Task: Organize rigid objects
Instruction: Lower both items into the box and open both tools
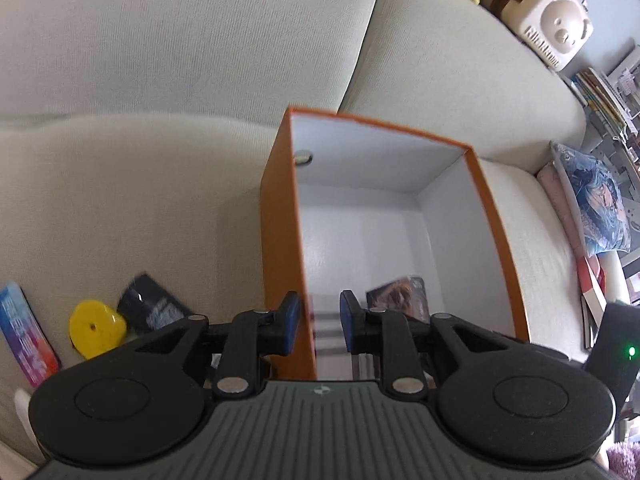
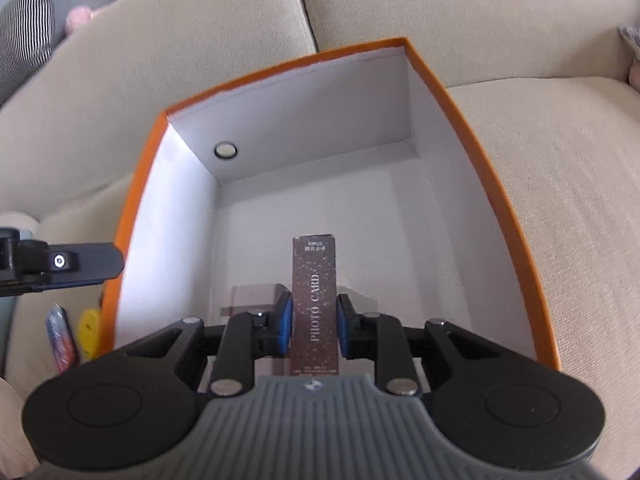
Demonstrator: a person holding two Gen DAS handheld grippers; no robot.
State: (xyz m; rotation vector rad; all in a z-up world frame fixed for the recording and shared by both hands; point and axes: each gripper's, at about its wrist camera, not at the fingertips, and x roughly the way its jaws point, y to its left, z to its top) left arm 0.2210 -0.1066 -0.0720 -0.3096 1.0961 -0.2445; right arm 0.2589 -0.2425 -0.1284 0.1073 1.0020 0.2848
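An orange box (image 2: 496,184) with a white inside stands open on a beige sofa. My right gripper (image 2: 314,322) is inside it, shut on a dark "PHOTO CARD" box (image 2: 314,280) held on edge. My left gripper (image 1: 318,320) straddles the orange box's left wall (image 1: 280,232), its blue pads on either side with a gap, so it looks open. The photo card box also shows in the left wrist view (image 1: 400,296), low in the orange box. On the cushion left of the box lie a yellow disc (image 1: 96,328), a dark packet (image 1: 152,304) and a colourful flat pack (image 1: 24,332).
A cream bear-face case (image 1: 552,20) sits on the sofa back. A printed cushion (image 1: 596,200) and books (image 1: 600,92) are at the right. A striped cushion (image 2: 24,20) is at far left in the right wrist view. The left gripper's finger (image 2: 80,262) reaches the box's left wall.
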